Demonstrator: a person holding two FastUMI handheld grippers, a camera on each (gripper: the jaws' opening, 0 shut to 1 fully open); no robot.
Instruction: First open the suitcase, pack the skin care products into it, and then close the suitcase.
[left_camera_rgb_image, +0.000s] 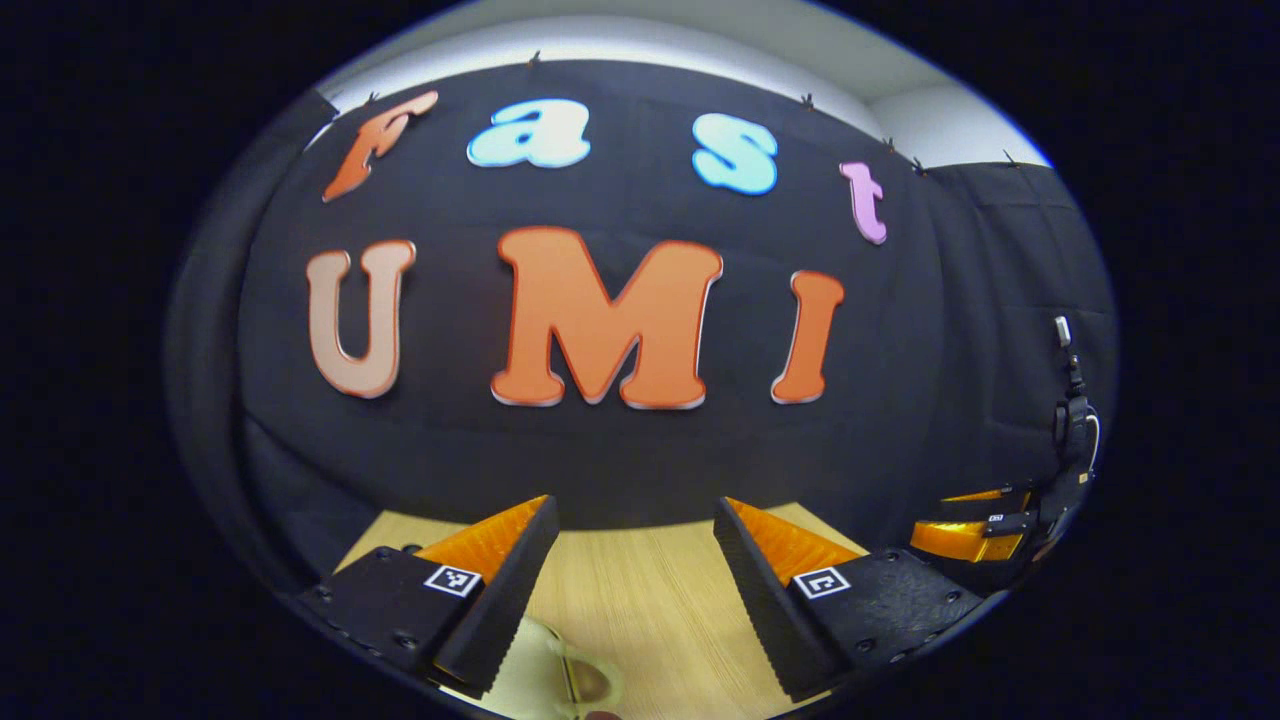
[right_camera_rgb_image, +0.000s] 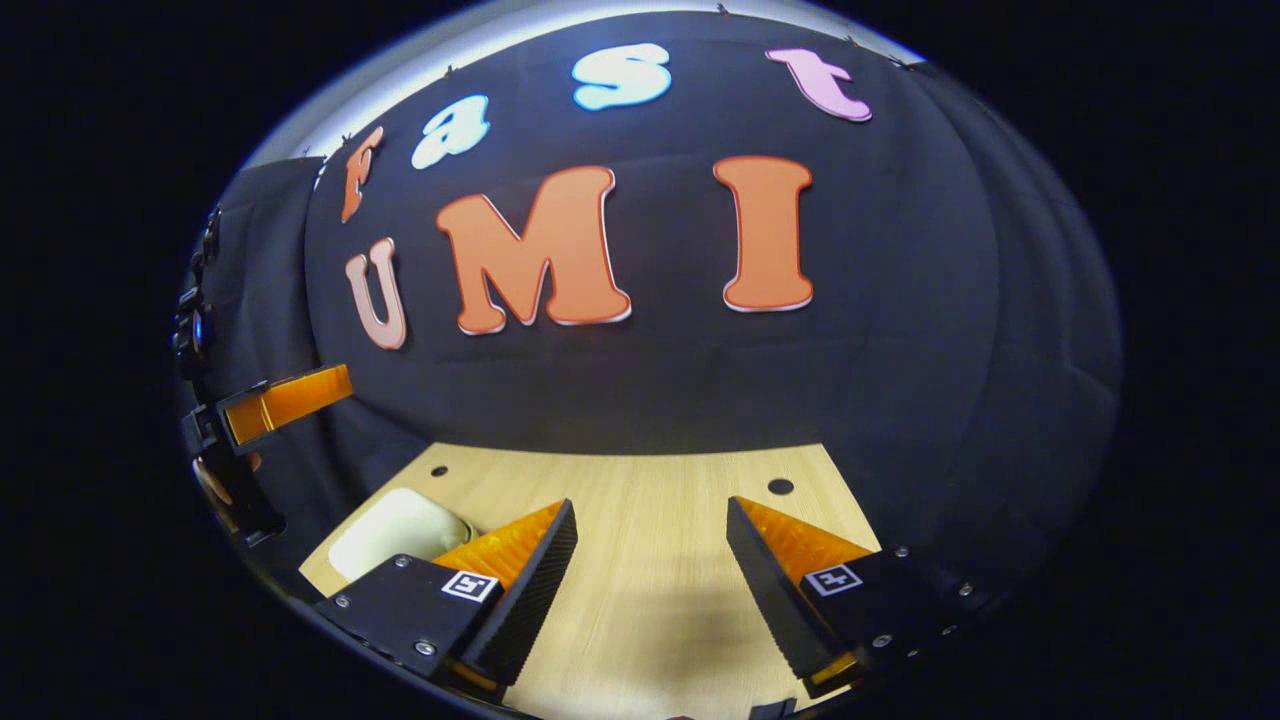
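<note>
Fingers of your left hand-held gripper (left_camera_rgb_image: 635, 505) stand spread wide with nothing between them, held up off the tabletop (left_camera_rgb_image: 640, 600) and aimed mostly at the booth's wall. Low in the left gripper view, just under and between those fingers, lies a pale round-cornered thing (left_camera_rgb_image: 545, 665) with a small metal fitting on it. I judge it to be the suitcase, though too little of it shows to be sure, or to say whether its lid is up or down. Moving right, the right gripper view catches the same pale thing (right_camera_rgb_image: 390, 530) resting flat on the tabletop's near left part, partly behind that view's left finger. Your right hand-held gripper (right_camera_rgb_image: 650, 505) is also spread and empty, hovering over bare wood well to the right of the pale thing. As for the step in hand, the pictures do not settle it: two empty, raised hand-held grippers beside a case lying flat would fit the moment ahead of lifting the lid as well as the moment after the lid is down on packed products. Whatever comes next, you need to tip both cameras downward so the case and its fitting come fully into sight, then judge the lid's state before committing either hand.
</note>
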